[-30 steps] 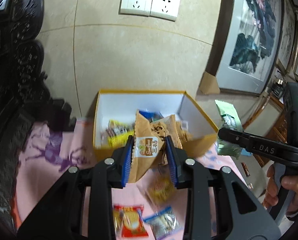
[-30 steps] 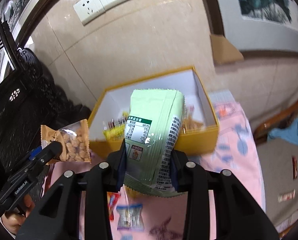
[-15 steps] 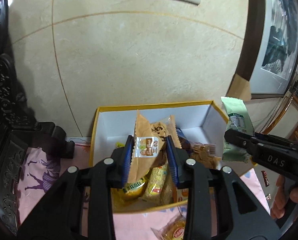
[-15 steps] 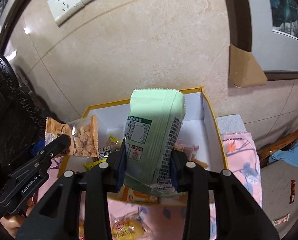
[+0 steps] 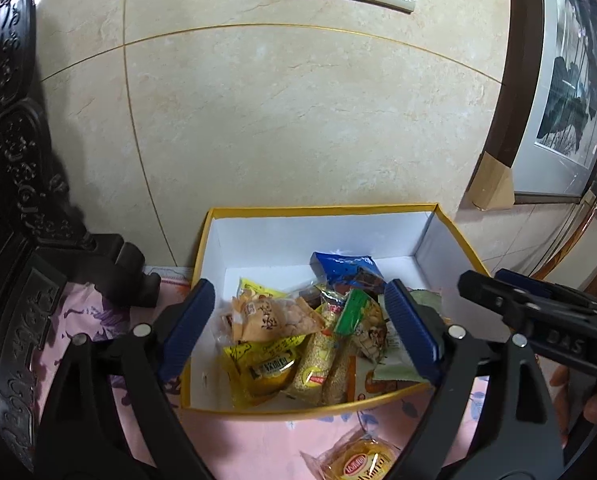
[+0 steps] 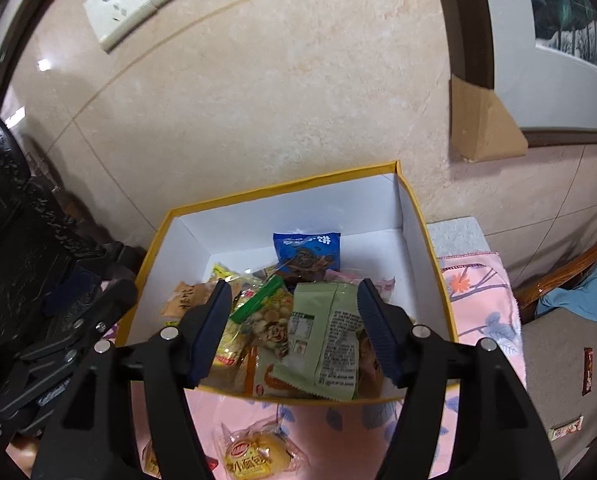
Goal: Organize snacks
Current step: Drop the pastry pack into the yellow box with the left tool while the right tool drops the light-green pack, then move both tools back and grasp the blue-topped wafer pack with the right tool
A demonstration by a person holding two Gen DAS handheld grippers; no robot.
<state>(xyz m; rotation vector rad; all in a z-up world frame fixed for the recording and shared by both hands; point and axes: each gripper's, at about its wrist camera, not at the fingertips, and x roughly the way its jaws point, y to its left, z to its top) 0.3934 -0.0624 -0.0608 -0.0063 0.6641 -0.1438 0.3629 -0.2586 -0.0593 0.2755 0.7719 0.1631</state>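
A yellow-rimmed box [image 5: 322, 210] [image 6: 278, 192] with white walls holds several snack packets. My left gripper [image 5: 298, 320] hovers over its near edge, jaws opening wide, nothing pressed between the pads. The orange-brown nut packet [image 5: 270, 318] [image 6: 186, 296] lies loose in the box below it. My right gripper [image 6: 294, 308] hangs over the box's right half, jaws opening. The pale green packet [image 6: 326, 344] [image 5: 394, 368] rests on the pile between its fingers, free of the pads. A blue biscuit packet [image 5: 342, 268] [image 6: 306, 252] sits behind. Each gripper shows in the other's view: right [image 5: 498, 296], left [image 6: 82, 296].
A yellow bun packet [image 5: 358, 460] [image 6: 254, 456] lies on the pink flowered cloth [image 5: 258, 436] in front of the box. A tiled wall stands close behind. Dark carved furniture [image 5: 14, 240] is at the left, a wooden chair arm [image 6: 570, 272] at the right.
Both grippers came forward over the box, then their jaws spread. The nut packet and the green packet dropped out of the pads onto the pile inside.
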